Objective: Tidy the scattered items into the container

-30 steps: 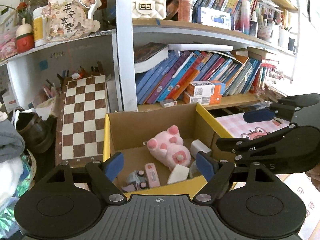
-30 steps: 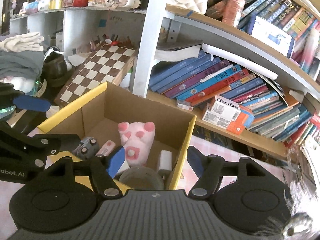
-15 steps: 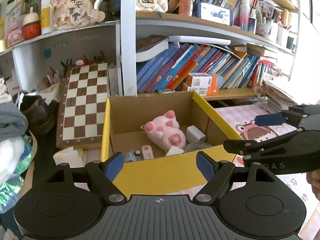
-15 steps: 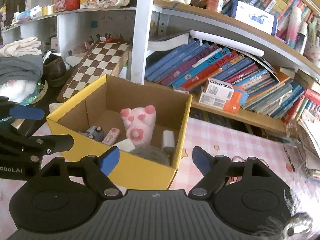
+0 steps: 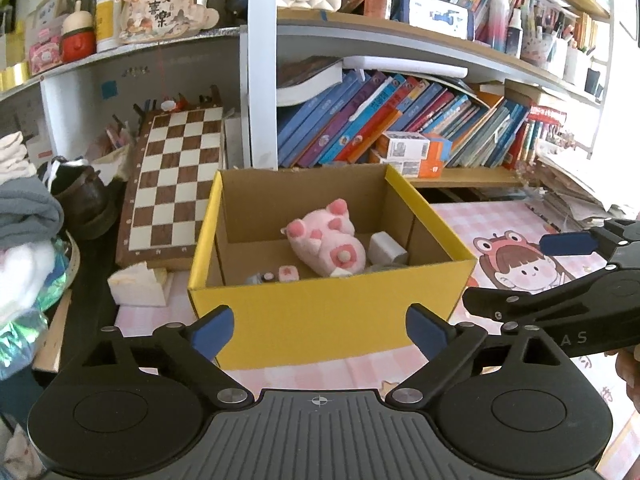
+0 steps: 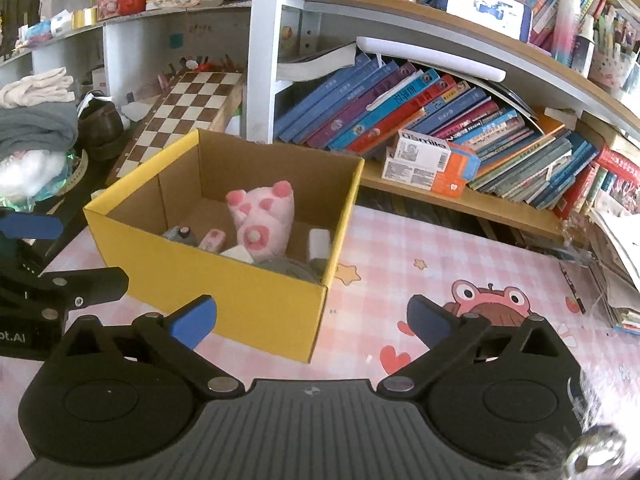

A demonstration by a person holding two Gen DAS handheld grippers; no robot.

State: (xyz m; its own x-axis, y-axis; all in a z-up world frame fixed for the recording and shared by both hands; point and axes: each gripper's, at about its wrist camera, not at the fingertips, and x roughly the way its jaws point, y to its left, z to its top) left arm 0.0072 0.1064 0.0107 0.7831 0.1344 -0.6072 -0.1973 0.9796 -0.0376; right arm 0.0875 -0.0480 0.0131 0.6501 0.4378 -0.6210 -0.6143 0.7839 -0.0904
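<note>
A yellow cardboard box [image 5: 320, 320] [image 6: 224, 300] stands on the pink checked mat. Inside it lie a pink plush pig [image 5: 326, 246] [image 6: 262, 216], a white block [image 5: 386, 248] [image 6: 319, 243], a small pink item [image 5: 288, 272] [image 6: 212, 239], a grey toy [image 6: 180, 235] and a grey round thing [image 6: 286, 267]. My left gripper [image 5: 320, 328] is open and empty, just in front of the box. My right gripper [image 6: 310, 320] is open and empty, in front of the box's right corner. Each gripper shows at the edge of the other's view.
A bookshelf full of slanted books [image 5: 380, 124] stands behind the box. A chessboard [image 5: 176, 176] leans at the back left, beside a brown shoe [image 5: 80, 200] and folded clothes [image 5: 24, 208]. A white tissue wad [image 5: 138, 286] lies left of the box. Papers [image 6: 616, 248] are stacked at right.
Both grippers have pulled back and away from above the box; the box now looks smaller and its front wall is in full view. Both stay open and empty.
</note>
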